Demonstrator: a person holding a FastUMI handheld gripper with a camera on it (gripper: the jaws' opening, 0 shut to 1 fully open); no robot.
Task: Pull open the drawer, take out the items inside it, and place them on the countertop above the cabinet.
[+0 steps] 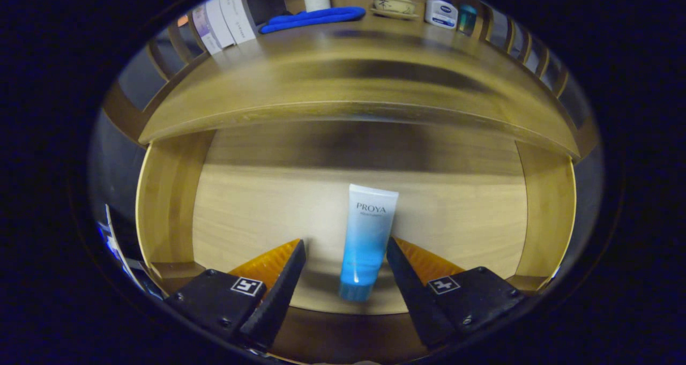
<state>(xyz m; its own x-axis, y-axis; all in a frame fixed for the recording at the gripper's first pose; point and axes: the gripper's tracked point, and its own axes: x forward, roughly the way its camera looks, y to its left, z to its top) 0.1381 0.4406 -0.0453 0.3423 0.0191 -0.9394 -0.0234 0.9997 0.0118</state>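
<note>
Drawer point(241, 215) standing pulled open under the bench point(321, 86), pale wood floor, darker side walls. One tube point(367, 241) lying flat on the drawer floor, white at the crimped end fading to blue, blue cap pointing toward the gripper point(345, 247). Tube lying between the spread fingers, nearer the right one, neither finger touching it

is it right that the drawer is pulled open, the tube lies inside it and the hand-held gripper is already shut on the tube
Not quite. The drawer is open and the tube lies inside, but the hand-held gripper is open: its fingers stand on either side of the tube, with a clear gap on the left. The gripper view shows this.
</note>
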